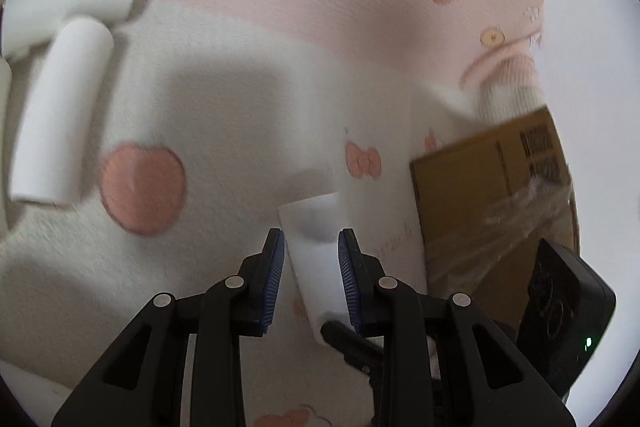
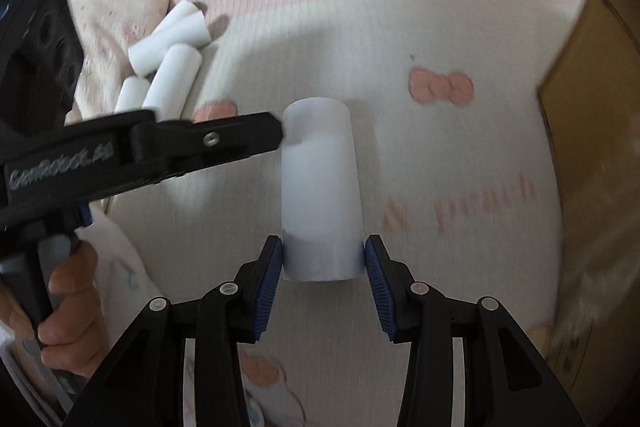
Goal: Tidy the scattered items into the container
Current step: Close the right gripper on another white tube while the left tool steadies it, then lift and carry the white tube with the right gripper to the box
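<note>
Both grippers hold the same white foam cylinder (image 2: 320, 187) above the peach-print blanket (image 2: 400, 7), likely sharing it for the carry to the cardboard box (image 1: 480, 195) at the blanket's right edge. The right gripper (image 2: 323, 259) is clamped across its near end; the left gripper (image 1: 311, 267) pinches the far end from the side. Its long axis runs straight away from the right gripper. More foam cylinders (image 2: 168, 47) lie piled by the left edge

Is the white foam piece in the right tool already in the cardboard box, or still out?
Out. The foam piece sits between the right tool's pads over the blanket; the box stands off to the side.
</note>
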